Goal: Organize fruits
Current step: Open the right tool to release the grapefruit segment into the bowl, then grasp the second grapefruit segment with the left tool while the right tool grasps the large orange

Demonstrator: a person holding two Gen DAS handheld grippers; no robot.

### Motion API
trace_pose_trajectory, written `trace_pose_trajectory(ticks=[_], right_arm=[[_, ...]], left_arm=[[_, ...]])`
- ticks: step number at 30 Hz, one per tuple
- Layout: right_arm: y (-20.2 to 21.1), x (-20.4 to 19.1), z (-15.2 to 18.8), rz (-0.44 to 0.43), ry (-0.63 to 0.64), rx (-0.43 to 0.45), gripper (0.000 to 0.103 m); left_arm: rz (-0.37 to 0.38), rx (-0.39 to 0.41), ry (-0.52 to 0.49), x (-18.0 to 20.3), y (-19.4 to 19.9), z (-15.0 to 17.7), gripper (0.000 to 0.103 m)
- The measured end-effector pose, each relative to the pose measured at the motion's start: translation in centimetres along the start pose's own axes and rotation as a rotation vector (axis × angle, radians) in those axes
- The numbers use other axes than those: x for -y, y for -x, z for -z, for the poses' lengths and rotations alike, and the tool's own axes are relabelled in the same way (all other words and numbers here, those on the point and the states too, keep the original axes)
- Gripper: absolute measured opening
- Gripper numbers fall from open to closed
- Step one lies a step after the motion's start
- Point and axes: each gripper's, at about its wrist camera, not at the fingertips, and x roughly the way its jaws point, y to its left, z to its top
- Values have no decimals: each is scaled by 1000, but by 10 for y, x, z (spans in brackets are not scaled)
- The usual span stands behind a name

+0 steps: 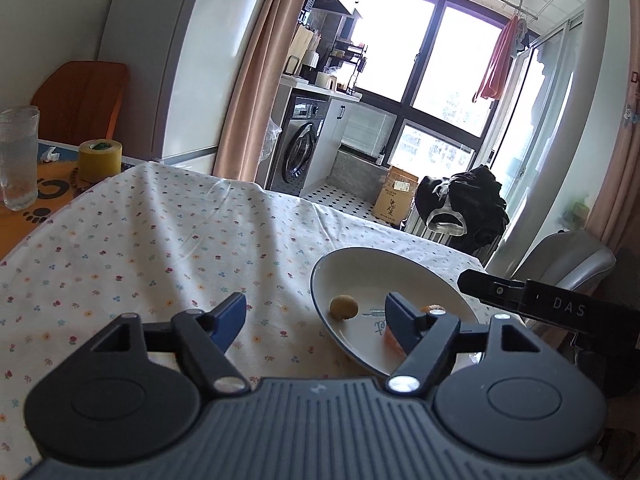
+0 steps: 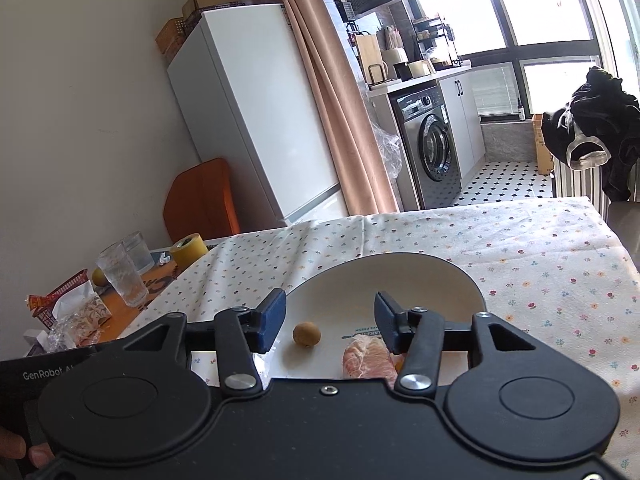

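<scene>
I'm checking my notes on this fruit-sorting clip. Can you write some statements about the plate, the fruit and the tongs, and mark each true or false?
1. A small round brown fruit lies on the white plate. True.
2. The right tongs are shut on the brown fruit. False: they are open and hold nothing.
3. A peeled orange piece lies on the plate too. True.
4. The left tongs are open. True.
5. The yellow tape roll stands on the plate. False: it stands off the flowered tablecloth, far from the plate, near a drinking glass.
</scene>
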Motion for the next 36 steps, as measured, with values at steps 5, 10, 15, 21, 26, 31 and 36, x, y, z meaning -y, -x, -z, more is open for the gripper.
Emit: trace_pose_trajectory(ticks=[5,10,15,21,26,31,36], right_arm=[[10,-7,4,24,12,-5,59],[21,-10,9,11,3,-13,71],[34,-9,16,-2,-22,-12,82],[45,-14,25,-25,-5,-28,90],[53,-20,32,-58,-7,-33,99],[55,-27,36,-103,4,-30,103],[47,-35,48,-121,22,-73,103]], left_arm=[[5,1,-4,-5,9,2,76],[10,5,5,-9,20,5,76],[14,0,-8,-10,30,10,76],[19,-10,-33,-11,43,17,76],[31,-20,-37,-12,49,23,76],[46,-20,-17,-14,52,28,76],[38,-38,10,-23,51,34,76]])
